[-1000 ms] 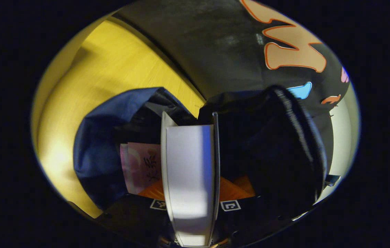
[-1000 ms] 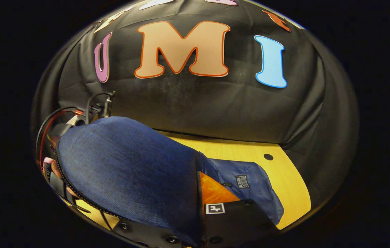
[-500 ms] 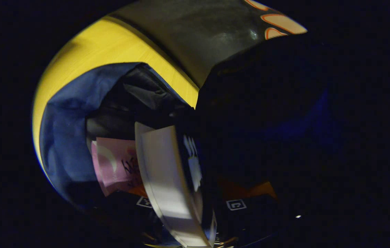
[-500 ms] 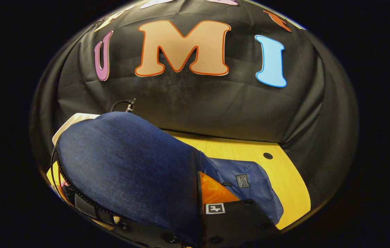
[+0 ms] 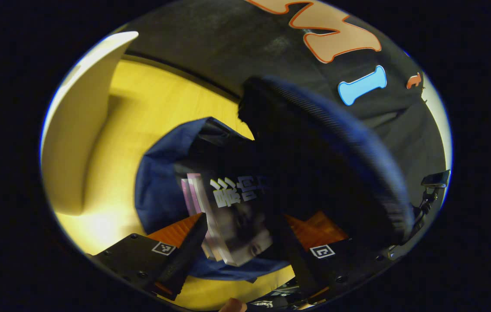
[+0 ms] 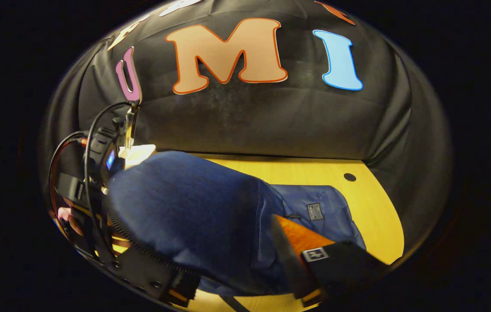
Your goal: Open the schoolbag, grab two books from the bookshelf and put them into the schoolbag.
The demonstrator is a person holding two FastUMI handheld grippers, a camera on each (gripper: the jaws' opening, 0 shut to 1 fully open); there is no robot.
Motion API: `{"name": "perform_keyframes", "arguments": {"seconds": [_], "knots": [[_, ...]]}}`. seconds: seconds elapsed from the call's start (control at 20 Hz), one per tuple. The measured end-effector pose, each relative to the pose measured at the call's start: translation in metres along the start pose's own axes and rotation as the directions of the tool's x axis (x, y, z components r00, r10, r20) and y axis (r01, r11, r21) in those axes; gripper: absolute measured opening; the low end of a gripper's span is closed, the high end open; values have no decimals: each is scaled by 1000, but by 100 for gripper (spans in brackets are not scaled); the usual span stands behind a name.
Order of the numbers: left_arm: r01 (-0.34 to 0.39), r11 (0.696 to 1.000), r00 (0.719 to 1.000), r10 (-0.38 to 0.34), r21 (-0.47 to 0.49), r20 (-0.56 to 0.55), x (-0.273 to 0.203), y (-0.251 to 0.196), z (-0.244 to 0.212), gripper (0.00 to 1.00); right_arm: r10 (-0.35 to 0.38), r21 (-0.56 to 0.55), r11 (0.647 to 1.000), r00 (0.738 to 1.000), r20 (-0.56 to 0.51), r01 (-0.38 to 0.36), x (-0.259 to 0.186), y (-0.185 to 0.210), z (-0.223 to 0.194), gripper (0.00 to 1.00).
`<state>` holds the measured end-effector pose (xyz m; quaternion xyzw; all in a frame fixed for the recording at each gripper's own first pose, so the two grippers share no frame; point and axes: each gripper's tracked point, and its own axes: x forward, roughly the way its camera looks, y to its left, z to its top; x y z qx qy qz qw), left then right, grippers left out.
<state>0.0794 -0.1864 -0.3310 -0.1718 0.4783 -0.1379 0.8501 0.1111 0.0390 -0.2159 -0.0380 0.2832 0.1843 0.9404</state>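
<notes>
My left gripper (image 5: 237,242) stood wide; the book (image 5: 232,216) lay between its fingers, seemingly unpinched, long axis running into the schoolbag (image 5: 158,190).

My right gripper (image 6: 237,277) spread wide under the flap (image 6: 193,221).

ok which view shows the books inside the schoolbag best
The left gripper view: it looks into the open schoolbag, where the books lie between its fingers. The right gripper view sees the schoolbag's blue outside, whose raised flap hides the inside.

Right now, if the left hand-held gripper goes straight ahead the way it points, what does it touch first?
Most likely the dark-covered book lying between its spread fingers in the open mouth of the blue schoolbag. The left hand-held gripper points straight at it, though depth is unclear.
</notes>
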Motion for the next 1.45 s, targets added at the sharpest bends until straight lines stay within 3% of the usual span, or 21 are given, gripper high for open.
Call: {"name": "perform_keyframes", "arguments": {"seconds": [0.05,0.15,0.25,0.4,0.5,0.65,0.8,0.95,1.05,1.15,1.35,1.45], "knots": [[-23,1000,1000,22,21,9,-16,4,2,96,6,-3,1000,1000,0,-6,-10,3,-2,88],[-48,998,999,47,34,27,-45,7,4,92,19,-7,1000,1000,1,-19,-29,11,-3,89],[-81,996,996,79,39,51,-74,10,9,96,30,-3,1000,999,11,-30,-50,20,-1,94],[-122,992,988,118,42,102,-110,12,19,96,35,32,999,999,13,-35,-84,31,2,94],[-149,987,981,140,60,131,-135,12,24,95,43,79,996,998,50,-47,-106,43,18,94],[-178,979,961,150,103,234,-168,-5,48,92,-2,120,993,986,167,-18,-128,41,59,94],[-228,962,907,152,153,392,-212,-14,89,95,-70,139,990,951,301,29,-148,30,104,94],[-322,926,826,172,199,537,-241,-18,129,94,-115,152,987,908,403,58,-158,29,137,94],[-388,900,757,190,197,625,-260,-17,154,94,-126,150,987,879,460,63,-167,33,158,94],[-429,881,715,196,200,671,-276,-17,164,94,-141,142,987,861,489,81,-173,36,169,94],[-507,823,662,180,258,727,-302,-12,176,94,-173,140,983,834,524,116,-185,43,179,92],[-518,802,663,158,296,731,-305,-16,180,94,-195,149,979,827,527,136,-188,46,179,92]]}}
